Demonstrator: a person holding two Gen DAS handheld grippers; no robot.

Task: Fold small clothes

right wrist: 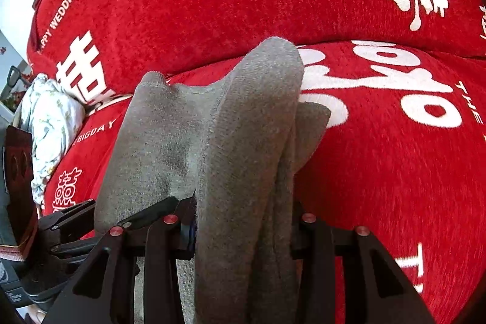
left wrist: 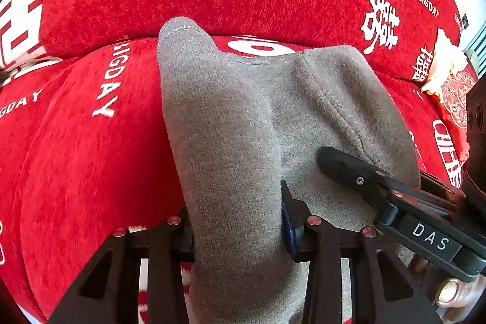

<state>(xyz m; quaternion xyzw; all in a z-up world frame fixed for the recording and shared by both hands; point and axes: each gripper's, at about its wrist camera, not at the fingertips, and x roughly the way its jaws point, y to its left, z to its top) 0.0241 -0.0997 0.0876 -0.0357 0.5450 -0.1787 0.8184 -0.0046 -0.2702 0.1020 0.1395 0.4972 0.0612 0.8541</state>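
Left view: mid-fold, left gripper [left wrist: 237, 220] clenched on a bunched edge of the grey knit garment [left wrist: 261, 111], lifted over the sofa [left wrist: 91, 141] seat near its back edge; right gripper [left wrist: 358, 172] alongside. Right view: right gripper [right wrist: 243, 230] clamped on soft, fuzzy doubled layers [right wrist: 243, 126] above plush red chenille [right wrist: 379, 172]. Next, probably: carrying both held edges across and laying them down evenly.
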